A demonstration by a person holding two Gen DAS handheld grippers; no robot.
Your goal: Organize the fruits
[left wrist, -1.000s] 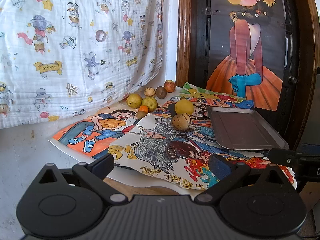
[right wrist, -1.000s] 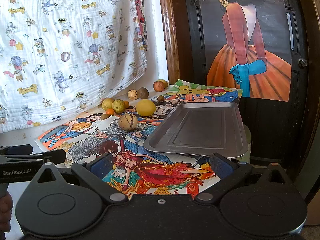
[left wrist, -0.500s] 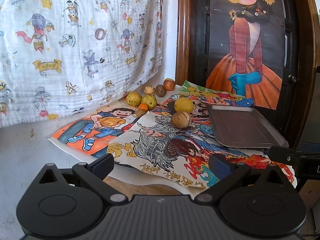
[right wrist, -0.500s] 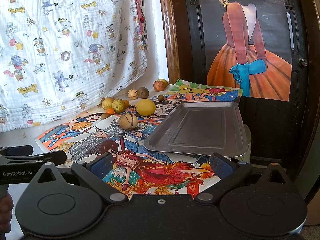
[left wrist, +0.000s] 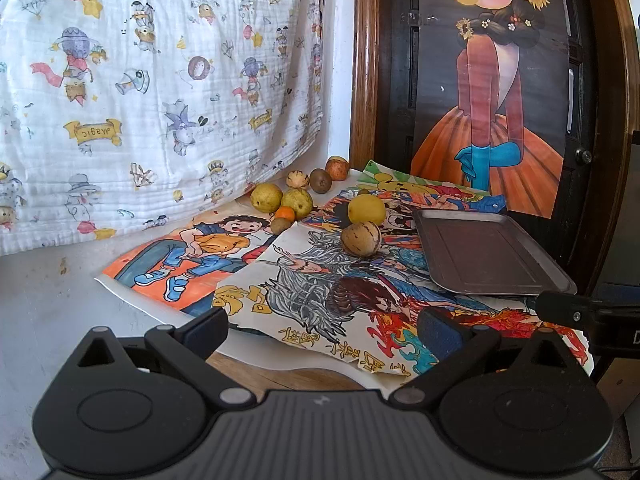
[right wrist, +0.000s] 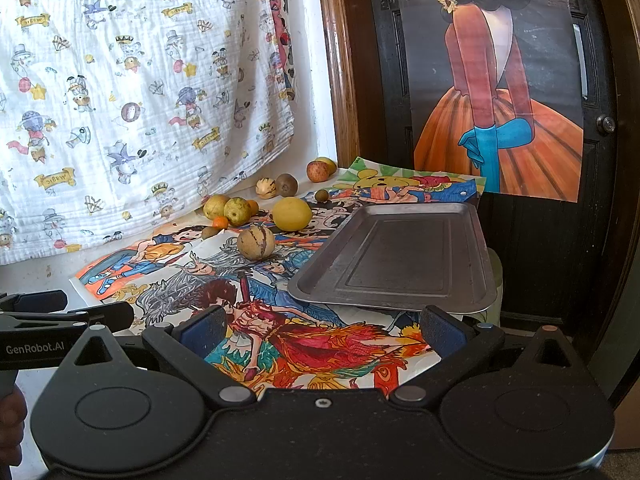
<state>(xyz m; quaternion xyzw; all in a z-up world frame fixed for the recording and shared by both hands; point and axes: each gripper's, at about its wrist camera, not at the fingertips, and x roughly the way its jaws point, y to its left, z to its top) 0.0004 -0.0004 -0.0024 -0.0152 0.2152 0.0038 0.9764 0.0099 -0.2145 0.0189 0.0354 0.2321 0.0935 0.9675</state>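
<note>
Left gripper (left wrist: 320,330) and right gripper (right wrist: 322,330): jaws spread wide, holding nothing. Metal tray (right wrist: 400,256): bare, on cartoon posters (left wrist: 304,292). Striped melon (right wrist: 256,243) and lemon (right wrist: 292,213): just left of tray.

"GenRobot.AI", white print, on side of left gripper (right wrist: 66,312), seen at near left of right wrist view. Cloth (right wrist: 120,80) banners: mirrored word, approx. "magic". Poster (left wrist: 304,300) glyphs illegible.
</note>
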